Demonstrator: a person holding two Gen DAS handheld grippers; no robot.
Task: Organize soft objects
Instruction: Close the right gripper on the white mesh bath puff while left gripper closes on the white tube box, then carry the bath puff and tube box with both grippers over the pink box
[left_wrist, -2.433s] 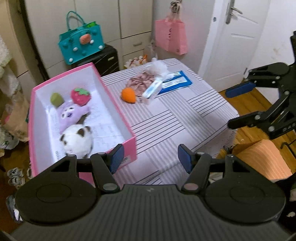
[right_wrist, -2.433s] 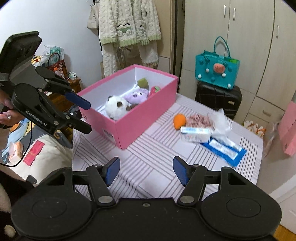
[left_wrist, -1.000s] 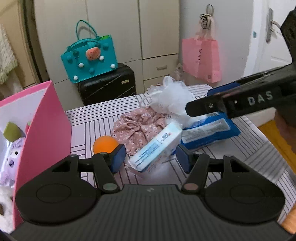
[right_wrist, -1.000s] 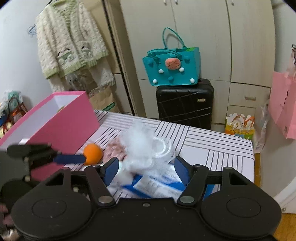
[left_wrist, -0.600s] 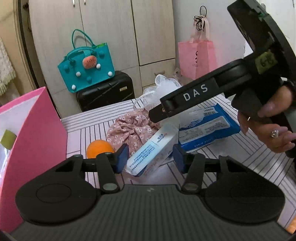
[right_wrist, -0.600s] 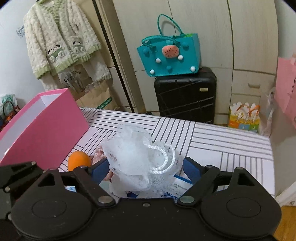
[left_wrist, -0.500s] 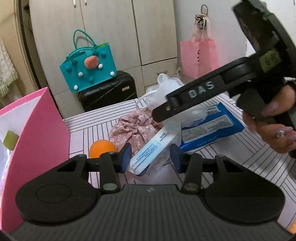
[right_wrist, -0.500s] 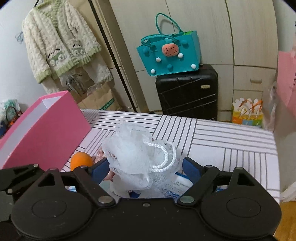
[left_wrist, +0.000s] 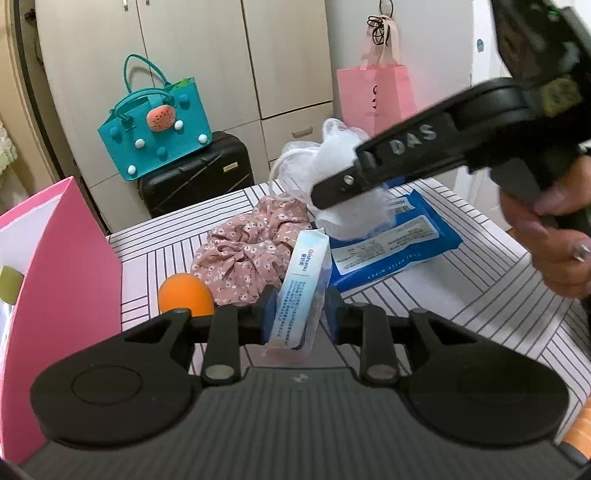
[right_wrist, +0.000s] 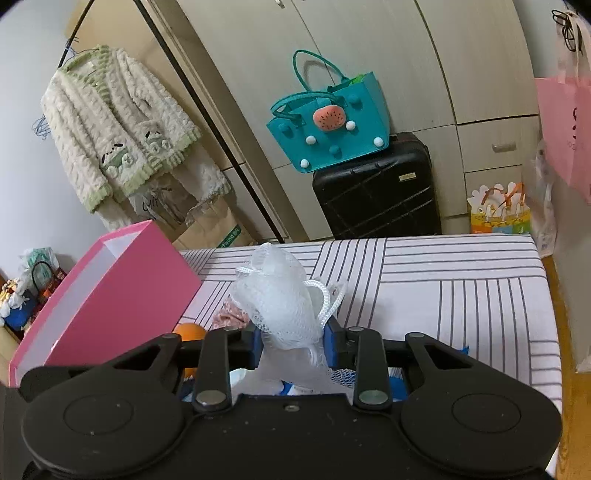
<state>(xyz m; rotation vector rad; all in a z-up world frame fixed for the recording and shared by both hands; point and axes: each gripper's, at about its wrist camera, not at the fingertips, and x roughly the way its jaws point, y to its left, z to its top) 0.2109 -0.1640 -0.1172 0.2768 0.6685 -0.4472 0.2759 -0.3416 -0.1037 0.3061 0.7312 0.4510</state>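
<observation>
In the left wrist view my left gripper (left_wrist: 300, 317) is closing on a white and light-blue tissue pack (left_wrist: 303, 280) that stands tilted between its blue pads, which press its sides. In the right wrist view my right gripper (right_wrist: 293, 345) is closing on a white mesh bath pouf (right_wrist: 280, 302), squeezed between the pads. The left wrist view shows that pouf (left_wrist: 332, 162) beside the right gripper's black finger (left_wrist: 406, 147). An orange ball (left_wrist: 184, 295), a floral pink fabric piece (left_wrist: 251, 251) and a blue wipes pack (left_wrist: 391, 243) lie on the striped table (left_wrist: 461, 288).
An open pink box (left_wrist: 66, 266) stands at the table's left, with a green toy (left_wrist: 9, 284) showing inside. A person's hand (left_wrist: 554, 240) holds the right gripper. Behind the table are a black suitcase (right_wrist: 373, 192) with a teal bag (right_wrist: 332, 129) on top, cupboards and a hanging pink bag (left_wrist: 373, 92).
Both pairs of jaws have narrowed: the left onto the tissue pack, the right onto the mesh pouf, squeezing it. The right gripper has rolled and sunk a little.
</observation>
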